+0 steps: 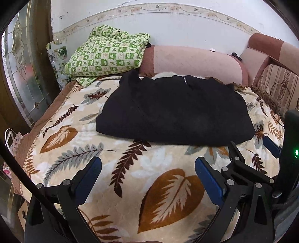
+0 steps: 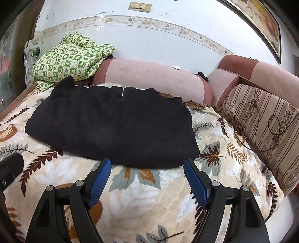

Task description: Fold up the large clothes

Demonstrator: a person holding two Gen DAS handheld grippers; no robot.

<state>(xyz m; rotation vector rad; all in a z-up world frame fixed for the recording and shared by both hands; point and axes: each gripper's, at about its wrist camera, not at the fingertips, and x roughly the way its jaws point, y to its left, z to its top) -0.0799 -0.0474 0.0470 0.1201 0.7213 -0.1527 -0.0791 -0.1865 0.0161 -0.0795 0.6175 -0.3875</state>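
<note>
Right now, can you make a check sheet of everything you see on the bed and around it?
Surface: leaf blanket covering the bed.
Job's things: black garment, lying in a folded bundle on the blanket, a zipper pull showing at its far edge.
Clutter: green quilt bunched at the far left corner; pink bolster along the wall; striped cushion on the right.
Grippers: left gripper open, over bare blanket; right gripper open, fingertips at the garment's near edge.
Cables: nothing seen.
Surroundings: white wall with a flowered border, light switches, a framed picture, glass door on the left.
</note>
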